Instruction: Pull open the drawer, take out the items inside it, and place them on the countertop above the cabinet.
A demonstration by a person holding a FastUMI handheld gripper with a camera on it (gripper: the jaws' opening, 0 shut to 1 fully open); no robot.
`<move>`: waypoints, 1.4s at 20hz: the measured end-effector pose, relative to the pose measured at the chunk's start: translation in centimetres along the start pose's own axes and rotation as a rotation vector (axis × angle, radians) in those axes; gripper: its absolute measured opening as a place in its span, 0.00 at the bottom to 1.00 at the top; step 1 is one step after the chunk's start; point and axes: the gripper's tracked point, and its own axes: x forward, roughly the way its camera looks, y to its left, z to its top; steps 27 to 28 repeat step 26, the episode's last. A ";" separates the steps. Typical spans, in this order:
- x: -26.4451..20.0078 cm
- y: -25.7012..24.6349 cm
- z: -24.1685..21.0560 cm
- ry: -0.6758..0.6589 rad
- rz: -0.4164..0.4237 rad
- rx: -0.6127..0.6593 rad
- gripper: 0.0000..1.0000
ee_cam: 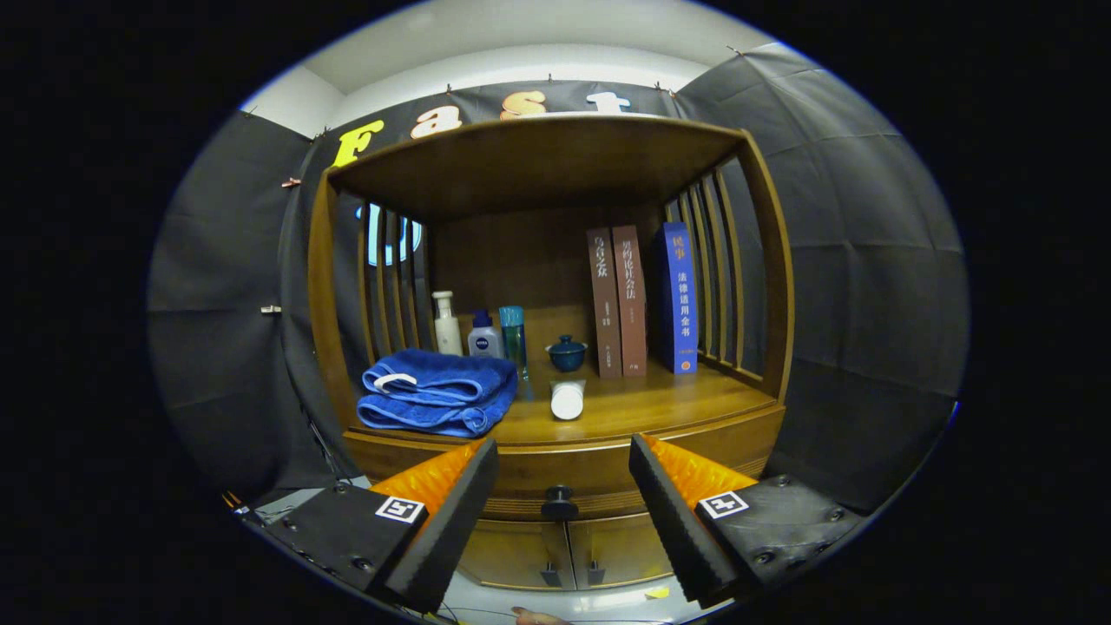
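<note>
Right now my tongs (562, 451) are spread wide, holding nothing, with the drawer (564, 473) knob (560, 502) between the fingers and the drawer shut. A towel (438, 391) lies at the countertop's (677, 404) left front corner and a small white bottle (568, 399) on its side mid-front; this fits a drawer either awaiting opening or emptied and closed again.

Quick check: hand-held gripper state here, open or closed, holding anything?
Hand-held gripper: open, holding nothing; its fingers stand apart on either side of the drawer knob, short of touching it.

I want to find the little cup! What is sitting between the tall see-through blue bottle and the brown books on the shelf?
In the gripper view, a small dark blue lidded cup stands between the blue bottle and the brown books. The open gripper hovers before the drawer knob.
</note>
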 end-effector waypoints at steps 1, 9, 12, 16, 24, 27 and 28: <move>-0.7 -0.1 0.7 -0.013 -0.008 -0.010 0.99; -3.9 -0.1 4.4 -0.080 -0.037 -0.016 0.99; -4.6 0.2 4.8 -0.083 -0.038 -0.021 0.99; -5.3 0.5 5.4 -0.070 -0.035 -0.034 0.99; -6.3 0.6 7.6 -0.088 -0.017 -0.012 0.99; -6.4 0.5 7.7 -0.082 -0.017 -0.013 0.99; -6.4 0.5 7.7 -0.082 -0.017 -0.013 0.99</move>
